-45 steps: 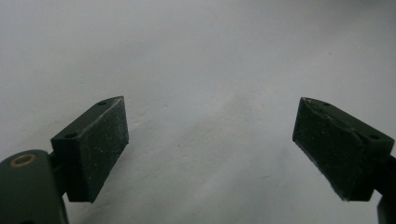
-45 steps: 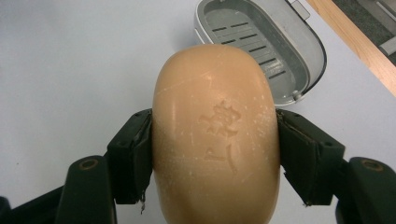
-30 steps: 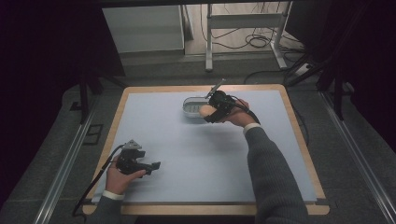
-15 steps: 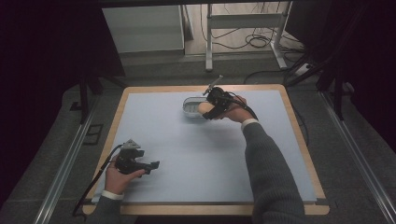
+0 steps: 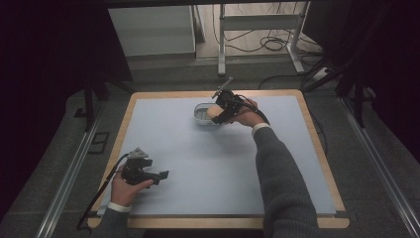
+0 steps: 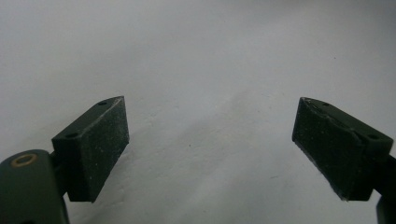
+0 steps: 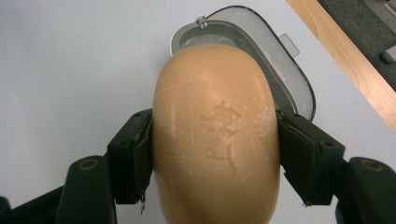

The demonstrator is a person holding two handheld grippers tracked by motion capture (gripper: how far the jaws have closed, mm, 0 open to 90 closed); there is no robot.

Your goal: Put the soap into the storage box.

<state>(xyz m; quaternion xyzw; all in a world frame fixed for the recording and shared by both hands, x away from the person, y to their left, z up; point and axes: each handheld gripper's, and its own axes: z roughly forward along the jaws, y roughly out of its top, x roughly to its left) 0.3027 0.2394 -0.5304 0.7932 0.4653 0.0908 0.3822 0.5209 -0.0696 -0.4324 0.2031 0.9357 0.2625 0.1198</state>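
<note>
A tan oval soap bar [image 7: 215, 135] with a stamped mark sits clamped between the jaws of my right gripper [image 7: 215, 154]. In the high view that gripper [image 5: 221, 113] holds the soap bar [image 5: 214, 113] just above a grey oval soap dish [image 5: 202, 115] at the far middle of the mat. The soap dish [image 7: 280, 70] lies open right beyond the soap, its rim partly hidden by it. My left gripper [image 5: 161, 175] rests low at the near left, jaws wide apart over bare mat [image 6: 205, 60] with nothing between its pads [image 6: 95, 147].
A pale blue mat [image 5: 218, 168] covers the wooden table, whose edge [image 5: 322, 148] shows around it. Cables trail from both grippers. Dark floor, a metal rail [image 5: 64, 188] and a table frame [image 5: 257, 20] lie beyond the table.
My right gripper has shifted slightly left with the soap, nearer over the dish. The left gripper has stayed put.
</note>
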